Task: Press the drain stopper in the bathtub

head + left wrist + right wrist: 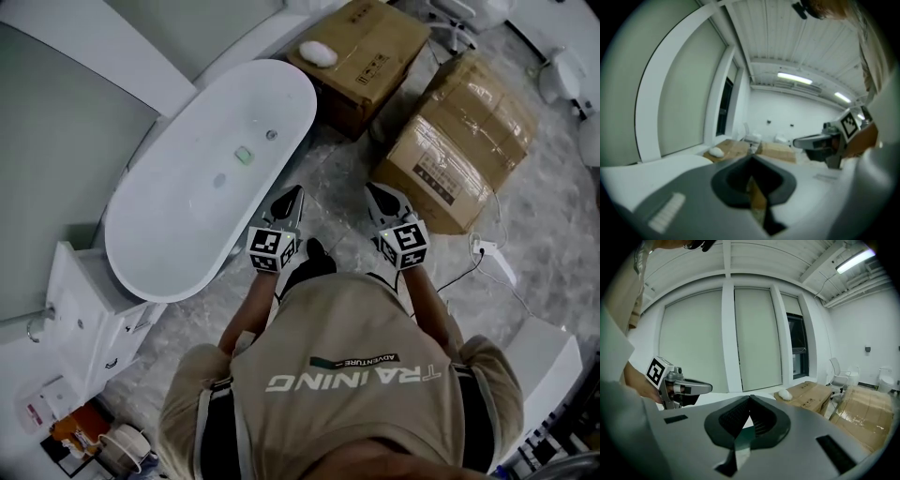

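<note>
The white oval bathtub [178,246] lies at the left of the head view. A faint round drain stopper [219,180] sits in the middle of its floor, with a small green square thing [244,155] just beyond it. A small metal fitting [271,135] sits on the tub wall near the rim. My left gripper [292,193] [751,159] hangs over the floor just beside the tub's right rim, jaws shut and empty. My right gripper [375,191] [750,398] is level with it, farther right, also shut and empty. Both point forward, not into the tub.
Two large cardboard boxes [367,54] [461,139] stand beyond the grippers; a white rounded object [318,52] lies on the far one. A white cabinet [94,319] stands at the tub's near end. A power strip and cable [491,255] lie on the marble floor at right.
</note>
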`<move>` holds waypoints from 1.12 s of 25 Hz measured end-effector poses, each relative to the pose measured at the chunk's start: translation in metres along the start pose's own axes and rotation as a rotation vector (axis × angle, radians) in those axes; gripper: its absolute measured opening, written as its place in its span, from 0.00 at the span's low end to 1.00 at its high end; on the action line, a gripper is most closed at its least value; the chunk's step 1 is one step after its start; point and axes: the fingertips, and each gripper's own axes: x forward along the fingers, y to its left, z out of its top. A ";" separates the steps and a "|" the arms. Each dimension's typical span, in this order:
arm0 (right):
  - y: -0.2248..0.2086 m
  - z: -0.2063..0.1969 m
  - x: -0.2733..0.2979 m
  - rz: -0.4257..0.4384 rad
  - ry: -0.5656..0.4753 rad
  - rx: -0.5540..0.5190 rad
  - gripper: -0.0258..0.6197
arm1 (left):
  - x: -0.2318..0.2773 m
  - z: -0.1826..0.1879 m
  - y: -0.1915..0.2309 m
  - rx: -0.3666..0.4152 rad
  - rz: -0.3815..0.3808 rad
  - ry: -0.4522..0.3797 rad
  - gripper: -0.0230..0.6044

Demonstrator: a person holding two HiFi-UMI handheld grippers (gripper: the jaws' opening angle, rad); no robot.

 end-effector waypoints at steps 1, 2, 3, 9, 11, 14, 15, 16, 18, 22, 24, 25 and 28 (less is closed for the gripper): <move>-0.002 0.006 0.012 -0.007 0.000 0.000 0.05 | 0.007 0.003 0.011 -0.004 -0.007 -0.003 0.04; -0.003 0.011 0.024 -0.011 0.000 0.001 0.05 | 0.012 0.005 0.022 -0.010 -0.013 -0.006 0.04; -0.003 0.016 0.036 -0.013 -0.001 -0.002 0.05 | 0.017 0.006 0.034 -0.016 -0.017 -0.007 0.04; -0.014 0.038 0.085 -0.036 -0.012 -0.001 0.05 | 0.045 0.013 0.091 -0.021 -0.023 -0.003 0.04; -0.018 0.037 0.093 -0.039 0.000 0.006 0.05 | 0.051 0.015 0.100 -0.027 -0.018 -0.003 0.04; -0.027 0.035 0.110 -0.034 0.022 0.002 0.05 | 0.063 0.015 0.117 -0.032 -0.004 0.003 0.04; -0.030 0.035 0.117 -0.031 0.026 0.005 0.05 | 0.069 0.014 0.124 -0.033 0.004 0.011 0.04; -0.035 0.035 0.123 -0.027 0.030 0.008 0.05 | 0.074 0.012 0.130 -0.038 0.015 0.020 0.04; -0.047 0.035 0.132 -0.015 0.040 0.008 0.05 | 0.085 0.011 0.135 -0.055 0.040 0.033 0.04; -0.078 0.038 0.160 0.030 0.037 0.018 0.05 | 0.108 0.023 0.145 -0.043 0.091 0.038 0.04; -0.093 0.041 0.180 0.072 0.038 0.020 0.05 | 0.123 0.032 0.155 -0.037 0.131 0.045 0.04; -0.101 0.043 0.190 0.094 0.041 0.015 0.05 | 0.130 0.036 0.161 -0.039 0.155 0.051 0.04; -0.129 0.054 0.217 0.161 0.051 -0.004 0.05 | 0.152 0.051 0.172 -0.046 0.223 0.061 0.04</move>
